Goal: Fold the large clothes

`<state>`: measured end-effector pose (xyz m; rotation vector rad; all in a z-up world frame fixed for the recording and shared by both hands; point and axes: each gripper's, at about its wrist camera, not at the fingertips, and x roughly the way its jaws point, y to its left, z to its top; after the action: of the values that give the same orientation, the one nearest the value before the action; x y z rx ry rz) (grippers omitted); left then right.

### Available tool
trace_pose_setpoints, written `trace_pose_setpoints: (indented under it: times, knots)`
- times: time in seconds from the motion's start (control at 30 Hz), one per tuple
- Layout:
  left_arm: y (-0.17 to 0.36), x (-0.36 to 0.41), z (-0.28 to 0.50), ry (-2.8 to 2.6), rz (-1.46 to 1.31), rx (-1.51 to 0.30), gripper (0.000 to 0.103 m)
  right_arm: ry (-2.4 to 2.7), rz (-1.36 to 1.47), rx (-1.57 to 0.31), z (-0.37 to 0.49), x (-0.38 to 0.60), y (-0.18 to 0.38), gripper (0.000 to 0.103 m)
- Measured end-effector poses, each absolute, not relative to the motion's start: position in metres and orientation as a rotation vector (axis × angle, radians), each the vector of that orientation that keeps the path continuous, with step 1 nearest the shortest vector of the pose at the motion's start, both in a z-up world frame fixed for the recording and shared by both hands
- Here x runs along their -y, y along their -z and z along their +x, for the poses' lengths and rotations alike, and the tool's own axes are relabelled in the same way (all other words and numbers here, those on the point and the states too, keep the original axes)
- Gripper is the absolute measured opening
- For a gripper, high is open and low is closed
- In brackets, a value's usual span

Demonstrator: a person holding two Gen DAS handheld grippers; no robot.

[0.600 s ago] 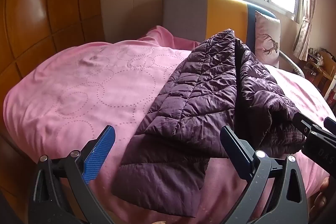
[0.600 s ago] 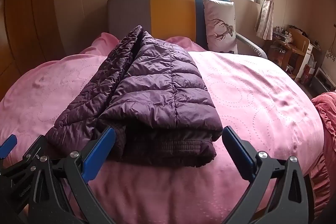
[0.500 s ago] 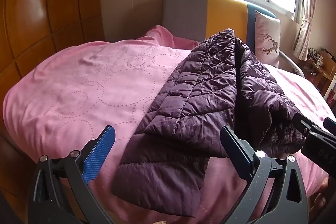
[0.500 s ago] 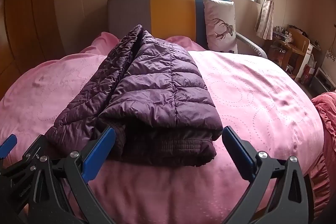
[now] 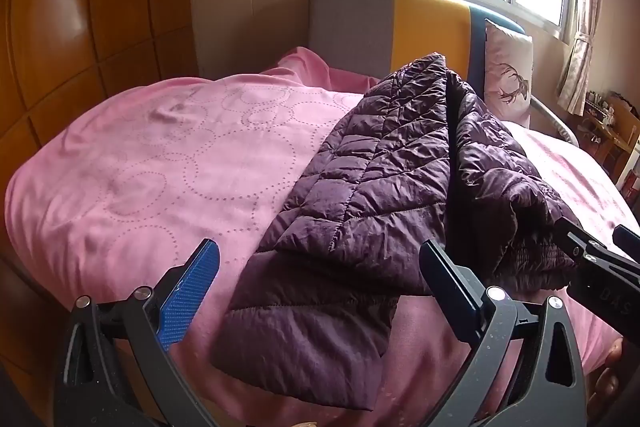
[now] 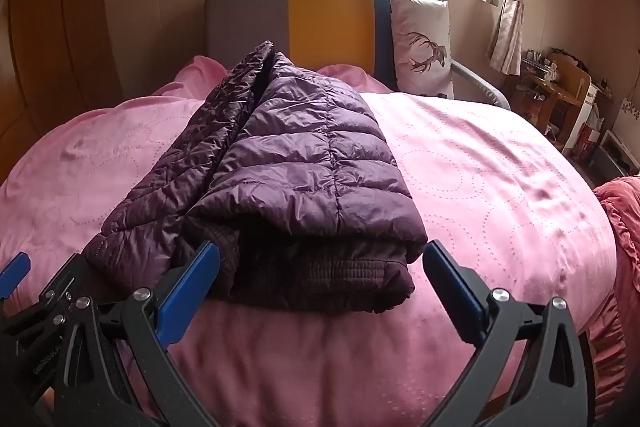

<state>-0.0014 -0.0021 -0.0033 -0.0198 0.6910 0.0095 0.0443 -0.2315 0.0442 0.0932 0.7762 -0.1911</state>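
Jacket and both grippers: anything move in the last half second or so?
Nothing visibly changed. The jacket lies folded on the pink bed, with the left gripper and right gripper open at its near edge, as before.

A folded purple jacket lies on the pink bed, its hem near the foot edge. The right gripper hangs spread wide before the hem, touching nothing.
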Motion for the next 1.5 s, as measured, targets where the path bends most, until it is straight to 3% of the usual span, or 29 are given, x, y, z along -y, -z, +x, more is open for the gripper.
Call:
trace_pose_setpoints:
  times: [1.5]
  knots:
    - [-0.003, 0.000, -0.010, -0.008, -0.009, -0.668, 0.099, 0.170, 0.108, -0.783, 0.038, 0.232, -0.045, 0.101]
